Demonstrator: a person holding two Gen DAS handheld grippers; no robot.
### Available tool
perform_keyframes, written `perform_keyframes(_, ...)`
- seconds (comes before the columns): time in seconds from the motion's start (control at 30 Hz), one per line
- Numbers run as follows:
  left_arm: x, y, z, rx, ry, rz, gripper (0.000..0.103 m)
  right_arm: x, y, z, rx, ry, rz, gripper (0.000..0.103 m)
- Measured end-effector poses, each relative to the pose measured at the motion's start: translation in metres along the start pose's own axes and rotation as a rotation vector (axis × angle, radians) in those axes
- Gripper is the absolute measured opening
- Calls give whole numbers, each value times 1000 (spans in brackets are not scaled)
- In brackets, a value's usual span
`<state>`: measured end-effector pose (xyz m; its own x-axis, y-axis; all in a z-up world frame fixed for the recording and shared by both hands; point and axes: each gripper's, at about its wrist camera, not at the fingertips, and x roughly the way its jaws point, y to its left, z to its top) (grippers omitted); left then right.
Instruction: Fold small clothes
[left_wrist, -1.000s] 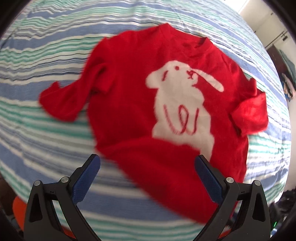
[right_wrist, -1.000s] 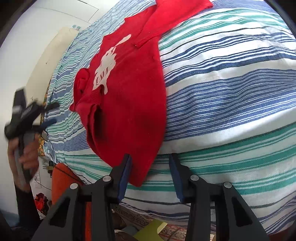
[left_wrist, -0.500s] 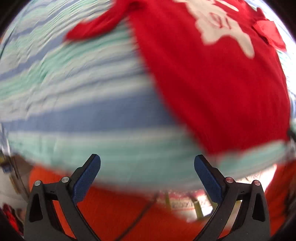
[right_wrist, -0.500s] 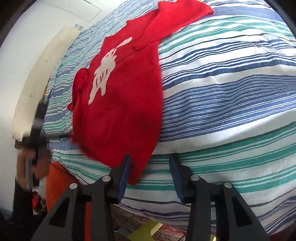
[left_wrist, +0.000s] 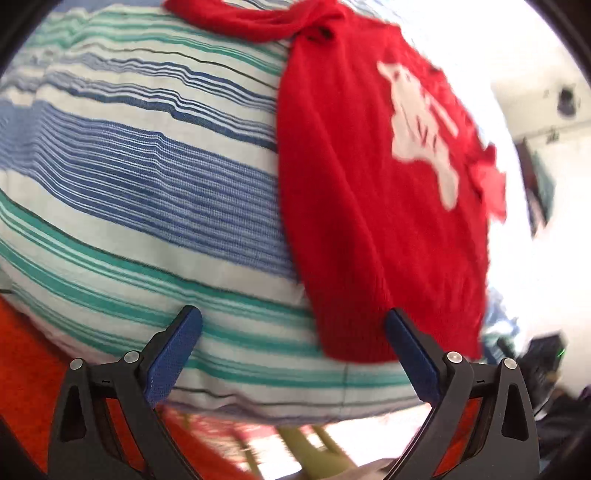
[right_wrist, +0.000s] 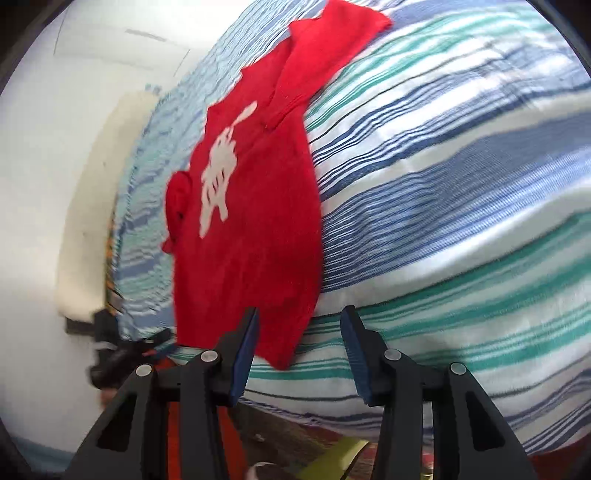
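Note:
A small red sweater (left_wrist: 373, 206) with a white rabbit print lies flat on the striped bed cover (left_wrist: 147, 177), its hem hanging near the bed's front edge. My left gripper (left_wrist: 291, 332) is open and empty at the hem's left corner, its right fingertip just below the hem. In the right wrist view the sweater (right_wrist: 258, 221) lies ahead to the left. My right gripper (right_wrist: 299, 325) is open and empty, with the hem's right corner just in front of its fingers. The other gripper (right_wrist: 118, 350) shows blurred at lower left of that view.
The bed (right_wrist: 461, 221) has a blue, green and white striped cover. An orange surface (left_wrist: 33, 354) lies below the bed's edge. A white wall (right_wrist: 55, 147) and a cream headboard pad (right_wrist: 96, 206) stand beyond the bed's far side.
My left gripper has swung down from above the sweater to the bed's front edge by the hem. My right gripper has barely moved, edging closer to the hem corner.

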<state>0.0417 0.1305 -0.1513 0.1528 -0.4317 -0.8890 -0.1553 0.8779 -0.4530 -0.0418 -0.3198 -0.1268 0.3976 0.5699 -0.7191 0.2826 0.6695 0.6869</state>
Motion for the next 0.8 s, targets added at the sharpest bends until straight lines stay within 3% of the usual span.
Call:
perform_keyframes(0.1, 9, -4, 10, -42, 9, -130, 99, 9, 2, -3, 1, 30, 63, 46)
perform_keyframes(0.2, 17, -9, 14, -37, 18, -141, 90, 27, 6, -1, 5, 79, 108, 46)
perform_keyframes(0.23, 15, -12, 13, -9, 31, -142, 58, 33, 10, -1, -8, 95, 108, 45)
perform_keyframes(0.27, 15, -13, 13, 13, 65, -157, 19, 36, 14, -1, -32, 110, 106, 43)
perform_keyframes(0.3, 12, -13, 11, 18, 95, -177, 9, 37, 18, 0, -56, 117, 96, 38)
perform_keyframes(0.33, 7, -11, 10, 10, 81, -172, 13, 35, 22, -1, -81, 119, 90, 26)
perform_keyframes(0.4, -7, -6, 6, 12, 43, -128, 17, 26, 25, -3, -99, 101, 98, 22)
perform_keyframes(0.43, -10, -1, 6, 7, 23, -104, 24, 21, 25, -4, -98, 87, 99, 22)
perform_keyframes(0.47, -13, 2, 5, -3, 4, -91, 44, 18, 24, -5, -98, 75, 91, 22)
perform_keyframes(0.5, -12, 5, 5, -15, -3, -88, 53, 18, 23, -5, -94, 69, 82, 22)
perform_keyframes(0.53, -7, 7, 7, -28, 1, -90, 72, 19, 20, -5, -83, 68, 72, 22)
perform_keyframes(0.6, 1, 7, 9, -46, 6, -110, 77, 26, 14, -3, -47, 72, 38, 28)
perform_keyframes(0.63, 3, 5, 9, -42, 15, -116, 78, 29, 10, -3, -26, 76, 34, 39)
perform_keyframes(0.67, 4, 4, 9, -35, 16, -114, 81, 31, 8, -2, -6, 78, 47, 42)
perform_keyframes(0.8, 8, 7, 3, -26, 23, -106, 85, 34, 2, 0, 25, 75, 64, 43)
